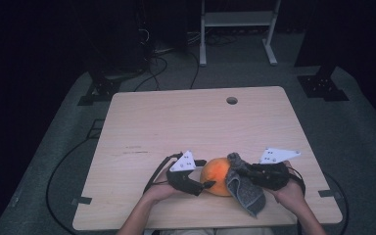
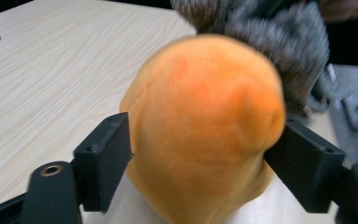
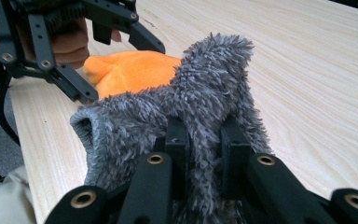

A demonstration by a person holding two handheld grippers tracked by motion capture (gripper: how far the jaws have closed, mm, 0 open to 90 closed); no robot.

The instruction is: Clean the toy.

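An orange soft, rounded thing [image 1: 218,177] [image 2: 200,121] lies near the table's front edge. My left gripper [image 1: 206,174] [image 2: 198,158] has one black jaw on each side of it, and both pads touch its sides. A grey fuzzy cloth [image 1: 246,192] [image 3: 205,88] drapes against the orange thing's right side and hangs down toward the front edge. My right gripper [image 1: 238,172] [image 3: 205,140] is shut on a fold of this cloth. In the right gripper view the orange thing [image 3: 135,70] shows behind the cloth, between the left gripper's jaws. The cloth [image 2: 270,42] rises blurred behind the orange thing in the left gripper view.
The light wooden table [image 1: 191,122] has a round hole [image 1: 232,100] near its far edge. Beyond it, a white metal frame [image 1: 237,29] stands on the floor, and cables [image 1: 156,68] run across the floor at the left. A person's hands hold both grippers at the front edge.
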